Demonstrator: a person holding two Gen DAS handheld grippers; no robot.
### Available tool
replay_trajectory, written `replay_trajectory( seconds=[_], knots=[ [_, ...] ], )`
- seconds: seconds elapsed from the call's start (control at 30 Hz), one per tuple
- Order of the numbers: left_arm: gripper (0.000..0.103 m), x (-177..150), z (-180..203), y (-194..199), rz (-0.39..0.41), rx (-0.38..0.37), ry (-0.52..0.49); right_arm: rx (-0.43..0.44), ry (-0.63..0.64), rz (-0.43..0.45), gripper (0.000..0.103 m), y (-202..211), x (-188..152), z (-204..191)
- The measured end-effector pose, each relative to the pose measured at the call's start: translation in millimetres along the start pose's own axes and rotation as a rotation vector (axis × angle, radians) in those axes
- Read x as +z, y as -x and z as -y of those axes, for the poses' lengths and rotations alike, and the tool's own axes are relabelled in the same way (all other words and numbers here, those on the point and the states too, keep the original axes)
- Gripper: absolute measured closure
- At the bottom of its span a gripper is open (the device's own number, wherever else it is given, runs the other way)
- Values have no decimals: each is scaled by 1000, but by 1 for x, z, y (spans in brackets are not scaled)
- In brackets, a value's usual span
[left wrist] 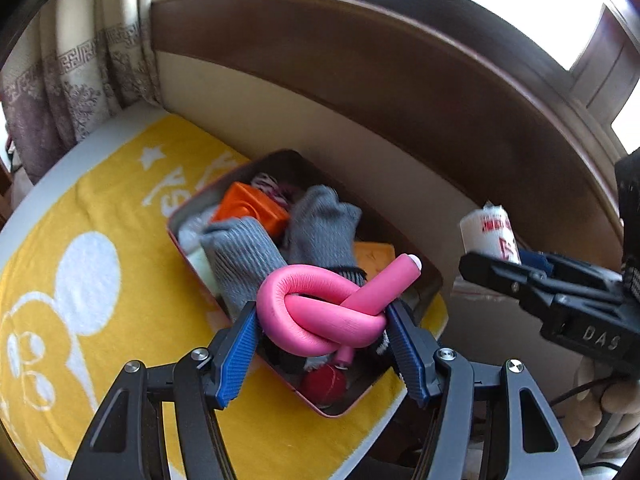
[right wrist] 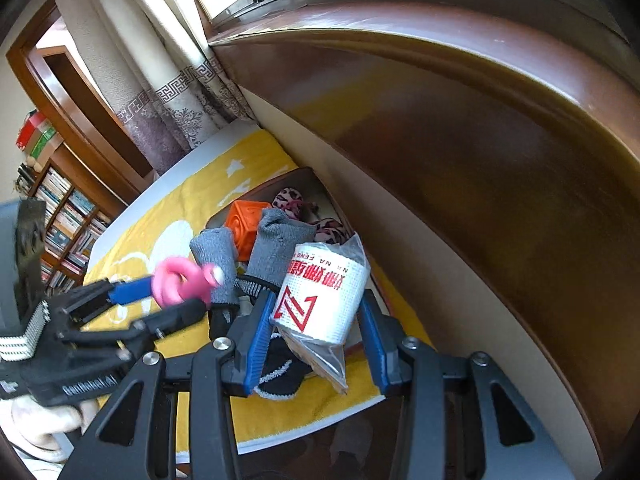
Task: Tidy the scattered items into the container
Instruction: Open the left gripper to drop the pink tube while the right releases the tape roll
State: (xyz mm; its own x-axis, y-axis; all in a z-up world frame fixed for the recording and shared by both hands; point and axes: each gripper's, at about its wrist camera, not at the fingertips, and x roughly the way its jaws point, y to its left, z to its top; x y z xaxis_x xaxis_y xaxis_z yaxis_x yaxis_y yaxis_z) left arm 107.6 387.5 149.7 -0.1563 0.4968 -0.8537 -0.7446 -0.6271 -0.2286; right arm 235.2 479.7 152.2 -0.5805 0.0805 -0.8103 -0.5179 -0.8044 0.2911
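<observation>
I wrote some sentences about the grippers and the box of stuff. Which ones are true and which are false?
1. The left hand-held gripper holds a knotted pink foam roller. True.
2. The right hand-held gripper is empty. False: it is shut on a white roll in a clear wrapper with red print.
3. The container is empty. False: grey socks, an orange block and a red ball already lie inside.
4. The container sits on a yellow towel. True.
5. The orange block is in the right gripper. False: it lies in the container.
</observation>
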Motion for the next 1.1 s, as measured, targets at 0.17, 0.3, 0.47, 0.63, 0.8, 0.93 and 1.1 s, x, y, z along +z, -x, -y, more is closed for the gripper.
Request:
replay_trajectory(
  seconds=[0.17, 0.3, 0.47, 0.63, 0.8, 0.93, 1.1],
  knots=[
    [38, -8, 2, -22, -36, -30, -23, 8, -5, -11, 57, -1, -3, 3],
    [38, -14, -4, -28, -65, -61, 32, 7, -3, -13, 57, -3, -3, 3],
    [30, -15, -6, -14, -31, -69, 40, 12, -3, -26, 57, -11, -3, 3],
    [27, -19, -11, -4, -17, -72, 63, 9, 2, -40, 57, -23, -1, 0],
    [27, -26, -19, 9, 2, -43, 91, 10, 17, -45, 57, -33, 6, -5],
    [27, -30, -30, 19, 19, -2, 118, 6, 45, -70, 56, -49, 9, -12],
    [27, -35, -37, 26, 28, 21, 154, 2, 68, -136, 55, -77, 8, -14]
  ],
)
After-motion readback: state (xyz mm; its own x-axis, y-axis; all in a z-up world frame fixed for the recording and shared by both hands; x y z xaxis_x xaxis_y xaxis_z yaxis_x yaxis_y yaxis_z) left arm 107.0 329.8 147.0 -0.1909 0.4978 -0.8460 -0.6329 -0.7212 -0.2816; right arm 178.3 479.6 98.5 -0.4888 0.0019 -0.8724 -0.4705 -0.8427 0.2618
